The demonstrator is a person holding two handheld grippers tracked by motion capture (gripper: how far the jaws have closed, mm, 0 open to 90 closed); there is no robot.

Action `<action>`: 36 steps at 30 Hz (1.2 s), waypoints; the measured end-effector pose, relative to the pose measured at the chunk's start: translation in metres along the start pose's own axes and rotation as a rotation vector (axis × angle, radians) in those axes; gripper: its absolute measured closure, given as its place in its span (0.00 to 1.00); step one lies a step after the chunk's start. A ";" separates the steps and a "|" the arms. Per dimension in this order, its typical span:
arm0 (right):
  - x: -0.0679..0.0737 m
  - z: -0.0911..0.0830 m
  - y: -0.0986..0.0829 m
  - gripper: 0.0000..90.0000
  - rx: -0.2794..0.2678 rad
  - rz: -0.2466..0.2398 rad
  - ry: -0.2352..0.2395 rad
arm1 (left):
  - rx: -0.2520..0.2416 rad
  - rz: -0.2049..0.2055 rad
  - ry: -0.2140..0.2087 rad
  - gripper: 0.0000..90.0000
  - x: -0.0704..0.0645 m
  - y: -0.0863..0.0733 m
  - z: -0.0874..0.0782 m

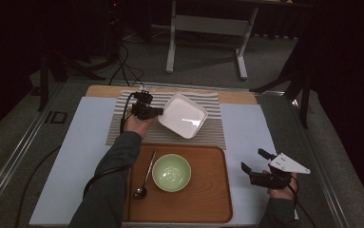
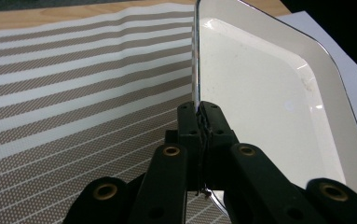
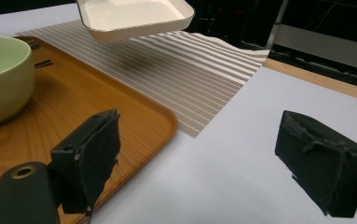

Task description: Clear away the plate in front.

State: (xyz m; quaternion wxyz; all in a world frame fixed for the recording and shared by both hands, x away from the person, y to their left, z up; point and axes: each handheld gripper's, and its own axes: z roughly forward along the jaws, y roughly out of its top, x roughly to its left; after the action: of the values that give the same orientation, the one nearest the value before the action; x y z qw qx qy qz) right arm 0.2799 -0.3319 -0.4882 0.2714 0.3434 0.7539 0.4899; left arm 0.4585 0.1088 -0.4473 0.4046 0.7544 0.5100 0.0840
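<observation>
White enamel-looking dish (image 1: pixel 183 115) is pinched by its rim in my left tongs (image 1: pixel 157 112), held tilted up off the striped mat (image 1: pixel 203 133), right tongs (image 1: pixel 252 161) spread wide and idle over the counter (image 1: pixel 246 126), so I reckon next is lowering it onto the wooden tray (image 1: pixel 208 190) beside the green bowl (image 1: pixel 171 172).

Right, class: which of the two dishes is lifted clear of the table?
The white square dish, clamped at its rim by the left hand-held gripper above the striped mat. The round green bowl sits on the wooden tray.
</observation>
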 end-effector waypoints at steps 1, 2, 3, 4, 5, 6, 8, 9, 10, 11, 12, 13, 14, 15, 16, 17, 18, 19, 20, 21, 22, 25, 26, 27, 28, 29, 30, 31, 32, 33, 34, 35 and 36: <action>0.000 0.000 0.000 0.15 -0.001 0.001 0.000 | 0.000 0.006 -0.008 0.99 -0.002 0.001 -0.001; 0.000 0.000 0.000 0.15 -0.001 0.000 -0.001 | 0.000 0.008 -0.020 0.99 -0.003 0.001 -0.002; 0.000 0.000 0.000 0.15 -0.001 0.000 -0.001 | -0.004 0.008 -0.031 0.99 -0.005 0.002 -0.003; 0.000 0.000 0.000 0.15 -0.001 0.000 -0.001 | -0.006 0.011 -0.038 0.99 -0.006 0.002 -0.004; 0.000 0.000 0.000 0.15 -0.002 0.000 -0.001 | -0.005 0.018 -0.043 0.99 -0.008 0.003 -0.004; 0.000 0.000 0.000 0.15 -0.003 0.000 -0.002 | -0.006 0.021 -0.049 0.99 -0.010 0.003 -0.005; 0.000 0.000 0.000 0.15 -0.003 0.000 -0.003 | -0.004 0.039 -0.051 0.99 -0.014 0.004 -0.007; 0.000 0.000 0.000 0.15 -0.003 0.000 -0.003 | -0.004 0.039 -0.051 0.99 -0.014 0.004 -0.007; 0.000 -0.001 0.000 0.15 -0.002 -0.001 -0.003 | -0.001 0.054 -0.056 0.99 -0.018 0.005 -0.009; 0.000 -0.001 0.000 0.15 -0.003 0.001 -0.005 | -0.004 0.057 -0.064 0.99 -0.019 0.005 -0.010; -0.001 -0.001 0.000 0.15 -0.002 -0.001 -0.008 | -0.006 0.057 -0.071 0.99 -0.020 0.005 -0.012; -0.001 -0.002 0.000 0.15 -0.003 0.001 -0.008 | -0.007 0.060 -0.077 0.99 -0.022 0.006 -0.013; -0.001 -0.002 0.000 0.15 -0.003 0.001 -0.008 | -0.007 0.065 -0.080 0.99 -0.023 0.006 -0.014; -0.001 -0.002 0.000 0.15 -0.005 0.000 -0.008 | -0.006 0.070 -0.083 0.99 -0.024 0.006 -0.015; -0.001 -0.002 0.000 0.15 -0.006 0.000 -0.009 | -0.004 0.078 -0.083 0.99 -0.025 0.006 -0.017; -0.001 -0.002 0.000 0.15 -0.006 0.000 -0.010 | -0.002 0.082 -0.087 0.99 -0.026 0.007 -0.018; -0.001 -0.002 0.000 0.15 -0.007 0.000 -0.011 | -0.002 0.084 -0.091 0.99 -0.028 0.006 -0.018; -0.001 -0.002 0.000 0.15 -0.007 0.000 -0.011 | 0.000 0.088 -0.097 0.99 -0.029 0.006 -0.019; -0.001 -0.002 0.000 0.15 -0.007 0.003 -0.012 | 0.004 0.097 -0.101 0.99 -0.030 0.006 -0.021; -0.001 -0.002 0.000 0.15 -0.007 0.003 -0.012 | 0.005 0.103 -0.105 0.99 -0.032 0.005 -0.022; -0.002 -0.002 0.000 0.15 -0.007 0.003 -0.012 | 0.002 0.108 -0.107 0.99 -0.033 0.005 -0.022; -0.002 -0.002 0.000 0.15 -0.006 0.003 -0.014 | 0.006 0.127 -0.117 0.99 -0.038 0.005 -0.025; -0.002 -0.003 0.000 0.15 -0.006 0.003 -0.015 | 0.005 0.132 -0.119 0.99 -0.039 0.005 -0.025; -0.002 -0.003 0.000 0.15 -0.006 0.003 -0.015 | 0.006 0.135 -0.123 0.99 -0.041 0.005 -0.026; -0.002 -0.003 0.000 0.15 -0.006 0.003 -0.015 | 0.005 0.142 -0.128 0.99 -0.043 0.005 -0.027; -0.002 -0.003 0.000 0.15 -0.008 0.003 -0.017 | 0.004 0.146 -0.131 0.99 -0.045 0.006 -0.027; -0.002 -0.003 0.000 0.15 -0.008 0.003 -0.017 | 0.005 0.153 -0.135 0.99 -0.047 0.006 -0.028; -0.002 -0.003 0.000 0.15 -0.009 0.003 -0.018 | 0.005 0.158 -0.139 0.99 -0.049 0.006 -0.028; -0.002 -0.004 0.000 0.15 -0.010 0.004 -0.020 | 0.004 0.164 -0.142 0.99 -0.050 0.006 -0.029; -0.003 -0.004 0.000 0.15 -0.012 0.003 -0.021 | 0.005 0.169 -0.147 0.99 -0.052 0.006 -0.029; -0.003 -0.004 0.000 0.15 -0.012 0.003 -0.021 | 0.005 0.176 -0.151 0.99 -0.054 0.006 -0.030; -0.003 -0.004 0.000 0.15 -0.012 0.004 -0.021 | 0.005 0.179 -0.158 0.99 -0.055 0.006 -0.030; -0.003 -0.004 0.000 0.15 -0.012 0.005 -0.022 | 0.006 0.185 -0.164 0.99 -0.057 0.005 -0.030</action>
State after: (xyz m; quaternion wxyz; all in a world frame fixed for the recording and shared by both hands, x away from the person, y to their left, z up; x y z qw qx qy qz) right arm 0.2783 -0.3367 -0.4867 0.2804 0.3490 0.7470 0.4915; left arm 0.4196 0.0761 -0.4074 0.4332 0.8038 0.4037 0.0578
